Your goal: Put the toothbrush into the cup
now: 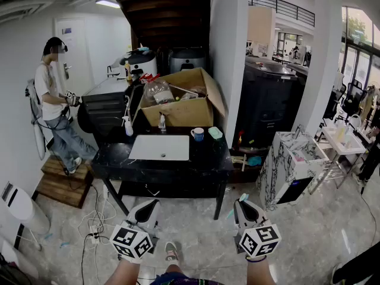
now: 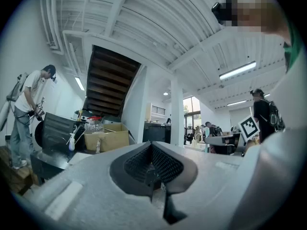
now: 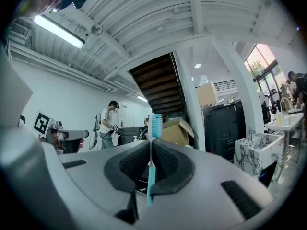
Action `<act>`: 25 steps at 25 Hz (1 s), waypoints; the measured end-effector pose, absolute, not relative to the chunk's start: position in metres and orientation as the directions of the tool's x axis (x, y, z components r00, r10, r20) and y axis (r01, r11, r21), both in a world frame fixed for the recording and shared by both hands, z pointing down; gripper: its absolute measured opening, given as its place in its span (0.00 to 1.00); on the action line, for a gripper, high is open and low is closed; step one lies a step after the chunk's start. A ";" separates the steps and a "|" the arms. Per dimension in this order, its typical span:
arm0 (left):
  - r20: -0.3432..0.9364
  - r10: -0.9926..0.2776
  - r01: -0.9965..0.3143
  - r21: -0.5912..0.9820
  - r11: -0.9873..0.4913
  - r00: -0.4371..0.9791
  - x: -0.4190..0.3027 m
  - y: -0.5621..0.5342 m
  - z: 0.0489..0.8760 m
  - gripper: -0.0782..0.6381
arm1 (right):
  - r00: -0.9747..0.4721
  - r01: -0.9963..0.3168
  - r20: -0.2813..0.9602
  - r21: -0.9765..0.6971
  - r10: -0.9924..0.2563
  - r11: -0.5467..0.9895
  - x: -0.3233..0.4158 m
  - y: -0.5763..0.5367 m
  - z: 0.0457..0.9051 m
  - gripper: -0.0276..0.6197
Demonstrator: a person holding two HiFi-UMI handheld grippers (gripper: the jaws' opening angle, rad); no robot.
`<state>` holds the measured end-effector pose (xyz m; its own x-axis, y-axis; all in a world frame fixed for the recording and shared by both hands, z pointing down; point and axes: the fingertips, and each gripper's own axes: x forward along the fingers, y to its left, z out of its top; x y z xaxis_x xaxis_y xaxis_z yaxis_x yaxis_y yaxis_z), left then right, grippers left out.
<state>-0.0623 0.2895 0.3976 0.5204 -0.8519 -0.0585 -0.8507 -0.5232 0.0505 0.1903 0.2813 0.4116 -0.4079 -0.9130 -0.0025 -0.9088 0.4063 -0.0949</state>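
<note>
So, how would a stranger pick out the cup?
Find the black counter with the white sink basin. Right of the basin, before the cardboard box, stands the cup: a small white and blue mug, unlike the flat green thing beside it.

the cup [image 1: 198, 134] stands on the table [image 1: 208, 157], right of the basin [image 1: 159, 147], before the box [image 1: 181, 113].

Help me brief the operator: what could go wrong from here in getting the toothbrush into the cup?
1. The right gripper pinches the toothbrush only by its thin handle, so it may twist or slip on the way.
2. The cup stands far back on the table, close to a cardboard box; reaching over could knock it.
3. Cables on the floor could trip the person.
</note>
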 end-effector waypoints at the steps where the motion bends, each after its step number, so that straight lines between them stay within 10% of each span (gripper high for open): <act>1: -0.058 -0.852 -0.851 0.051 -0.523 0.520 -0.064 0.290 0.397 0.13 | -0.408 -0.909 -0.002 -0.095 -0.913 0.406 0.188 0.282 0.412 0.07; 25: -0.065 -0.842 -0.840 0.053 -0.539 0.536 -0.069 0.298 0.401 0.13 | -0.393 -0.914 -0.036 -0.095 -0.919 0.394 0.179 0.291 0.409 0.07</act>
